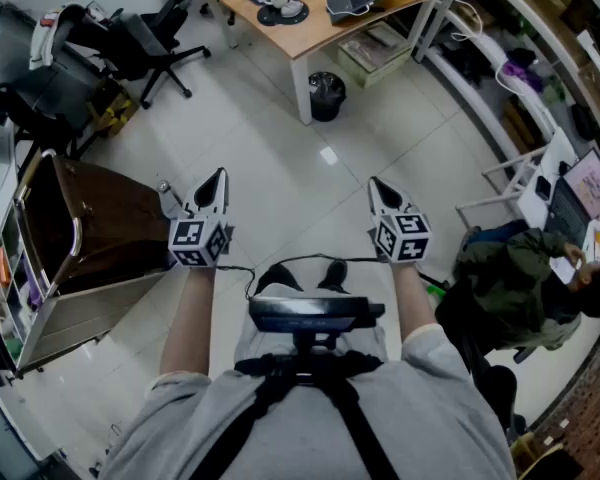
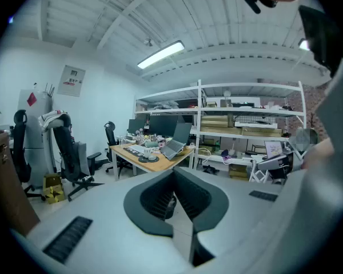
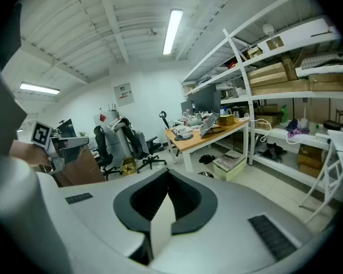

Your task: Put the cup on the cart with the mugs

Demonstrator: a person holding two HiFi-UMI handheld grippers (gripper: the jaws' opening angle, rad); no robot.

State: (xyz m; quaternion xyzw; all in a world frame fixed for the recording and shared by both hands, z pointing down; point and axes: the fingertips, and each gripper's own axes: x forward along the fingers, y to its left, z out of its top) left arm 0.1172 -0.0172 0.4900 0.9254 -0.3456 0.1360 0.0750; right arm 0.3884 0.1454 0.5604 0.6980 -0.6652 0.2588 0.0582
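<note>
**A:** Claws first: the left gripper has its jaws pressed together, with nothing between them. The right gripper is the same, closed tight and empty.

**B:** So no cup in hand. Where is it?

**A:** There's a small white cup on a round mat on the desk, well ahead across the floor. I can't swear it's the one. The cart stands just left of the left gripper, and its mugs are too small to make out.

**B:** Then I'd judge the fetch isn't begun. Next it takes a walk to the desk, one claw opening, then closing on the cup.
</note>
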